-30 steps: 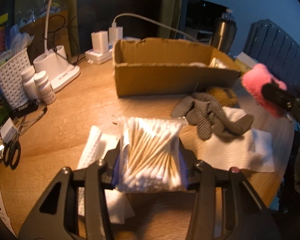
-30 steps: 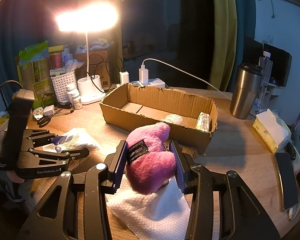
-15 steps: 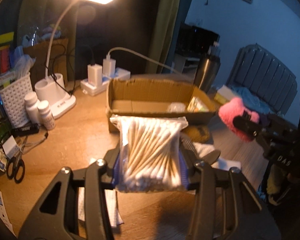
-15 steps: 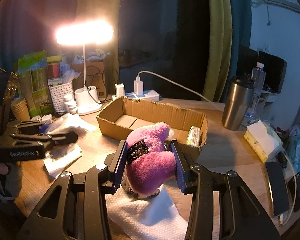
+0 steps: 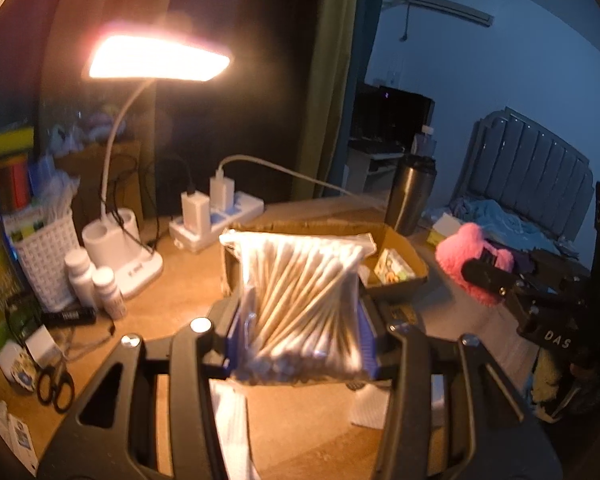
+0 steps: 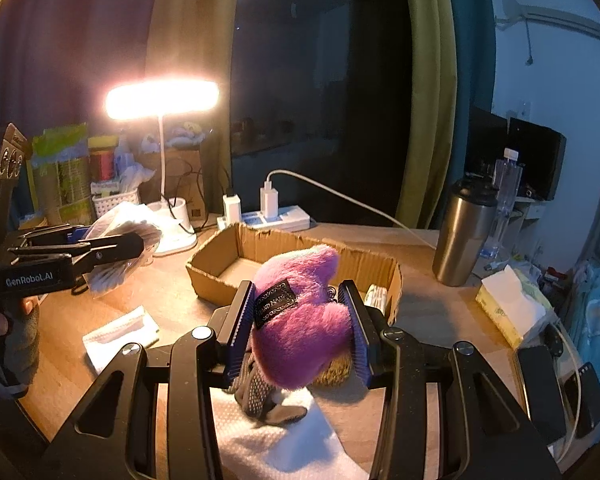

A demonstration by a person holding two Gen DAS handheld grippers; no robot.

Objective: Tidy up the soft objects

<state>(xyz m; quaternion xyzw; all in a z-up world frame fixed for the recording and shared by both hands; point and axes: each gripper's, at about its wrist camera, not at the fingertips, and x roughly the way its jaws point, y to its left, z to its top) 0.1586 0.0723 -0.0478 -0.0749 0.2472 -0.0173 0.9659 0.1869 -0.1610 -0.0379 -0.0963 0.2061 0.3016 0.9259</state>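
Note:
My left gripper [image 5: 302, 334] is shut on a clear bag of cotton swabs [image 5: 302, 304] and holds it up above the desk, in front of the open cardboard box [image 5: 400, 256]. It also shows at the left of the right wrist view [image 6: 116, 256]. My right gripper [image 6: 298, 330] is shut on a pink plush toy [image 6: 300, 320] and holds it above a grey glove [image 6: 260, 394] and a white paper towel [image 6: 284, 448], just before the box [image 6: 220, 276]. The plush also shows in the left wrist view [image 5: 470, 262].
A lit desk lamp [image 6: 162, 100], a power strip with chargers [image 6: 276, 216], a steel tumbler [image 6: 466, 236], a tissue pack [image 6: 508, 304], phones [image 6: 540, 392], pill bottles [image 5: 94, 284], a white basket [image 5: 44, 256] and scissors [image 5: 56, 388] stand around the wooden desk. A folded towel [image 6: 120, 334] lies at the left.
Both grippers have risen from the desk with their loads. The swab bag has lifted off the towel and tilted up; the plush toy has lifted above the glove.

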